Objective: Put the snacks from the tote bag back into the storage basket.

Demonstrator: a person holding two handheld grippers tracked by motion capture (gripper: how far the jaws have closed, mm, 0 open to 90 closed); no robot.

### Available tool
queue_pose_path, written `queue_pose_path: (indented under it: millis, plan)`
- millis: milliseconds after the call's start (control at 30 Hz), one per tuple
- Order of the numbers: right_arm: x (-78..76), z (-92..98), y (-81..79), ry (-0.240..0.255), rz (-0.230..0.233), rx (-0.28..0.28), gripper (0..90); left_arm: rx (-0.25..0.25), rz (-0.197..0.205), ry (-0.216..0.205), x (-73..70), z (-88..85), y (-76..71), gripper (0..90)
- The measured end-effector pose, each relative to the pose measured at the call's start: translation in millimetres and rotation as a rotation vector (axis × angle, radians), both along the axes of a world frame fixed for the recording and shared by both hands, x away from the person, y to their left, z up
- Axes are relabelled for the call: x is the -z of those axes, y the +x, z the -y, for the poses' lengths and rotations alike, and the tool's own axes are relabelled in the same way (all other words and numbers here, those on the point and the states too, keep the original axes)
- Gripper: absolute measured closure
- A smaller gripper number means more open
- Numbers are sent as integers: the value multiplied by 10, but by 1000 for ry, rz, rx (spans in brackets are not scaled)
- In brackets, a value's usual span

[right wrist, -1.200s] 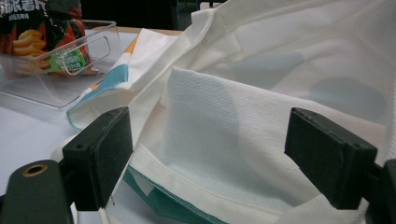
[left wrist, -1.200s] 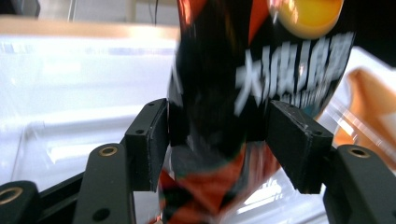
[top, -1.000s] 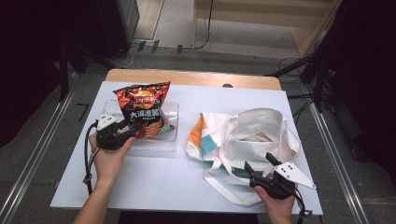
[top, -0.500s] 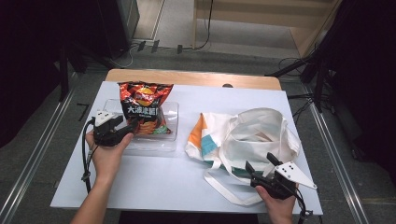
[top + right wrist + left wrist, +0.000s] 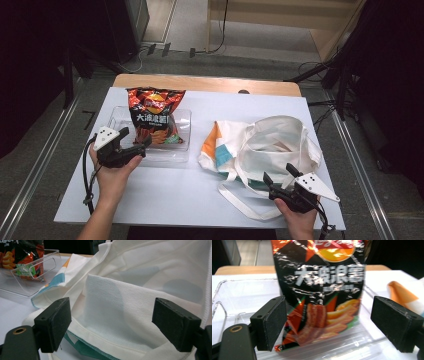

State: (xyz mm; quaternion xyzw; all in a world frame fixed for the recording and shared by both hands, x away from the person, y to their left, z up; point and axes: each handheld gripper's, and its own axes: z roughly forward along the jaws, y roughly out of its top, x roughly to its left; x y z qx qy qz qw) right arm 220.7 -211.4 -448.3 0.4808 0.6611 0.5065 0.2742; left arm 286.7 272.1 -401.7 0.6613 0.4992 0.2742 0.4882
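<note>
**a:** so we've got the red and black foil bag of chips leaning in the clear plastic tray on the white table, top edge sticking out over the far rim. our left gripper has just been opening its jaws. in the left gripper view they stand wide either side of the bag's bottom corner and the pads aren't touching it, so it's let go.

**b:** yeah, and our right gripper sits at the near rim of the cream canvas tote bag with the orange and teal print, jaws spread, nothing pinched. cloth lies between them in the right gripper view but no squeeze on it.

**a:** what bugs us is the foil. it's slick and puffy, so if we clamp on that low corner again it could slide out or crush the chips.

**b:** also the tote's mouth looks floppy. if the right one doesn't hold the rim up, the bag of chips probably catches on the edge. and that loose strap near our right hand could snag a jaw.
</note>
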Motion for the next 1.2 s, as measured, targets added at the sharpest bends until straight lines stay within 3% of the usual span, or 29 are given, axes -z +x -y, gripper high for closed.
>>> queue_pose_path:
  millis: [367,733,1200]
  plan:
    - [-1,22,14,2,3,5,161,2,-7,22,89,96,-199,15]
    - [-16,103,15,7,11,18,160,39,-26,-10,149,98,-421,0]
    - [-12,213,24,2,15,39,160,39,-18,18,235,-29,-684,0]
